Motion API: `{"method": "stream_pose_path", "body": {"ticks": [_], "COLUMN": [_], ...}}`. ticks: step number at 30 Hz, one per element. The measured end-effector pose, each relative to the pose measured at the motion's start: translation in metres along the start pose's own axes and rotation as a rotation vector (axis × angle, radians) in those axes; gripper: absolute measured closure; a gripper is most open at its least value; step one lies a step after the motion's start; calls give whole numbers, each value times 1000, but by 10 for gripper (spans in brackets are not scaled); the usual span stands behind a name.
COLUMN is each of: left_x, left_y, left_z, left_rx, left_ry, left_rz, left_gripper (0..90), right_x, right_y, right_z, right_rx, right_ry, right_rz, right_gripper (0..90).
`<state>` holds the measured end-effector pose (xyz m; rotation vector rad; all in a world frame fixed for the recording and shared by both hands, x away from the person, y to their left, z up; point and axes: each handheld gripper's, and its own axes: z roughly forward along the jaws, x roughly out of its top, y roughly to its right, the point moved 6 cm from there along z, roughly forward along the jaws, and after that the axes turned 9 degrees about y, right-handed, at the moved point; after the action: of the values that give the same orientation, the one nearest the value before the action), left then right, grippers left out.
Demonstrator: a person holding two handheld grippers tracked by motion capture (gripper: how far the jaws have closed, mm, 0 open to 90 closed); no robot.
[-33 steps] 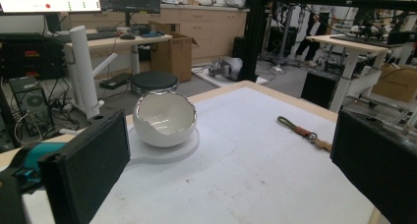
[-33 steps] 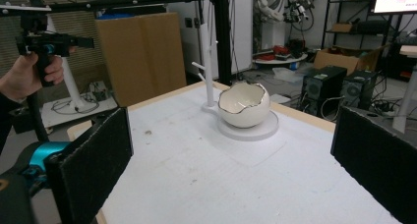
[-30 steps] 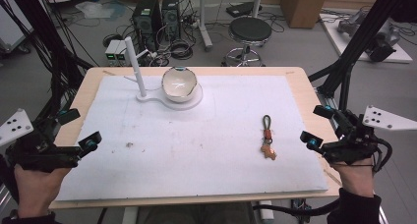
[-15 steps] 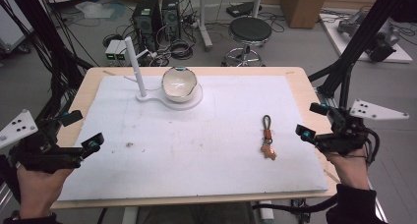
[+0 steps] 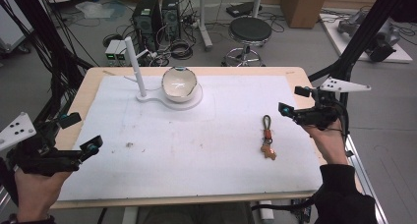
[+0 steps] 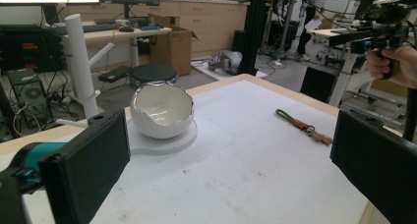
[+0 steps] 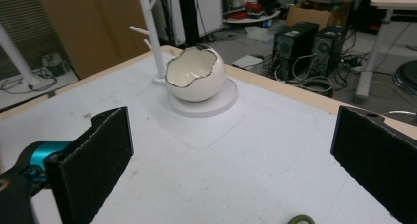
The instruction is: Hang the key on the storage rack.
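The keychain (image 5: pixel 267 137), a dark cord loop with a brown leather tab and a small metal piece, lies flat on the white mat (image 5: pixel 206 150) toward the right side of the desk (image 5: pixel 88 89), untouched. Nothing holds it yet, so as I judge it the work has barely begun: the pickup is not yet made, and whatever placing follows is all ahead.

The right gripper (image 5: pixel 291 101) hangs in the air just beyond the keychain's far right, near the mat's edge, jaws spread apart and empty; in its own view the cord loop (image 7: pixel 299 219) just peeks in at the bottom edge between the jaws. It looks the likelier one to take the keychain, being near it.

The left gripper (image 5: pixel 81 134) sits low at the near left corner, well apart from the keychain, jaws likewise spread with nothing between them.

Farther back on the mat stands a white eggshell-shaped bowl (image 5: pixel 179 84) with a jagged rim on a round white base (image 5: pixel 194 103), and beside it a white peg stand (image 5: pixel 134 64) rises from the same base, its pegs bare
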<state>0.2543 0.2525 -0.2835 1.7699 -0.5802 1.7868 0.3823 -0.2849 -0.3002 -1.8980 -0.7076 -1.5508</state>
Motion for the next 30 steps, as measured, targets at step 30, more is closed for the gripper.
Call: {"method": "stream_pose_path", "body": {"ticks": [30], "left_x": [-7], "left_y": [5], "left_z": [-3], "left_rx": [-4], "left_ry": [-22], "left_rz": [-2], "left_gripper": [19], "right_x": [-96], "right_y": [80], "right_z": [53], "right_rx": [-201], "right_ry": [-336], "right_rz": [67], "right_gripper": [12]}}
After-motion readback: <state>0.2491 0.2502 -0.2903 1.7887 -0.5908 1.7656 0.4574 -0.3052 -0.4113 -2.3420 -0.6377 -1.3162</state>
